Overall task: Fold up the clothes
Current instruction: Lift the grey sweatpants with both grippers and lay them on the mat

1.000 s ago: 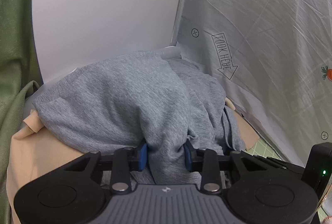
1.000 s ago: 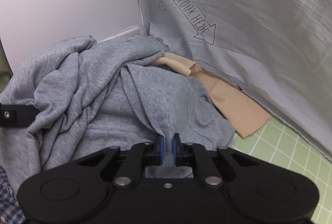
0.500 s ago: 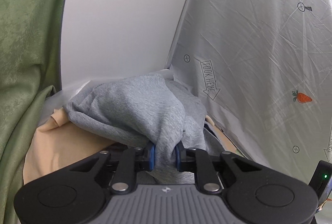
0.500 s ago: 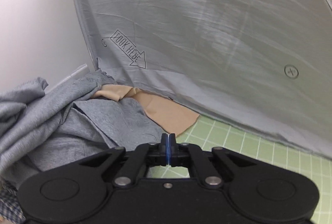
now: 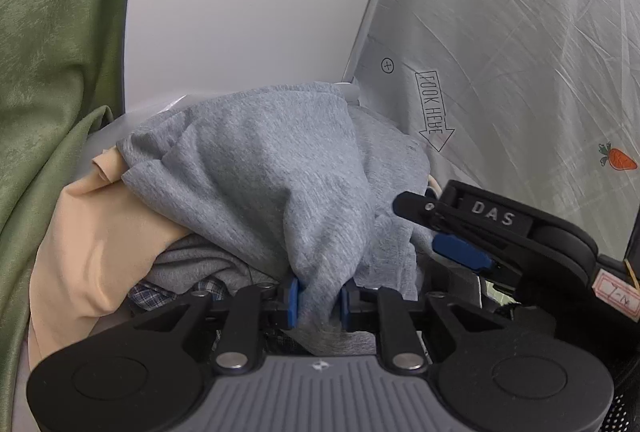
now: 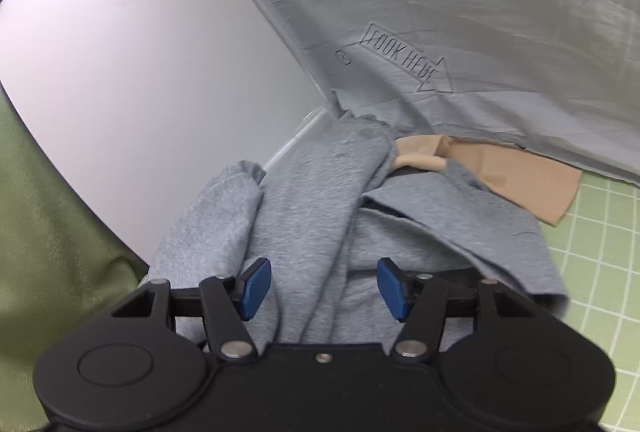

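left claw (image 5: 319,297) pinching grey sweatshirt (image 5: 280,168) – right claw (image 6: 323,288) just opened

The left hand-held gripper (image 5: 319,298) points down at a slant, its blue pads (image 5: 293,298) clamped on a bunch of the grey garment (image 5: 280,168). The right hand-held gripper (image 6: 324,288) hangs just right of that bunch, tilted downward; its jaws have just been opening, and its pads (image 6: 256,286) stand apart over the grey garment without pressing it.

Soft, even indoor light, faint shadows, sharp centre, fisheye bending with dark corners.
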